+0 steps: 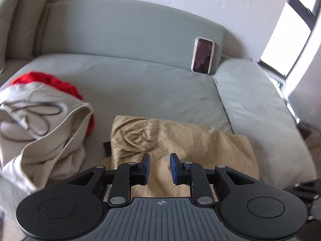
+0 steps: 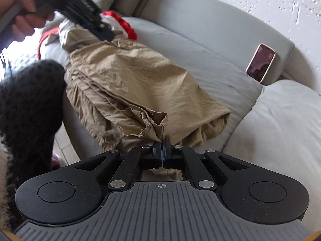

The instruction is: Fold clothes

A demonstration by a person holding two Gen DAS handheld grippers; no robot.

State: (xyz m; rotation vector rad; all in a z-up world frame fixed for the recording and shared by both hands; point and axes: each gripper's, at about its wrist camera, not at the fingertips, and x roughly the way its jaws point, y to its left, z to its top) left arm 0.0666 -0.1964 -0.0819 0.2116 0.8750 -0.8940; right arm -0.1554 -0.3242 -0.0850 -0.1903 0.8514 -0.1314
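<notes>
The right gripper (image 2: 161,140) was clamped tight on a bunched edge of the tan trousers (image 2: 128,76), which lay across the sofa (image 1: 124,84). The left gripper (image 1: 159,165) hung over them, jaws partly apart, holding nothing. Beyond the trousers lay bare cushion, then a phone (image 1: 202,55) against the backrest.

The crumpled tan woven-cloth garment (image 2: 128,76) looks thin, matt and heavily creased. The pale grey-green fabric sofa (image 1: 124,80) has a smooth, soft matt cover. The cream jersey-like garment with dark drawcord (image 1: 46,120) seems thicker, though motion blur leaves that uncertain. The black plastic right gripper (image 2: 161,140) is matt with bright metal rivets; the dark glossy-screened phone in a pale case (image 1: 202,55) shines
</notes>
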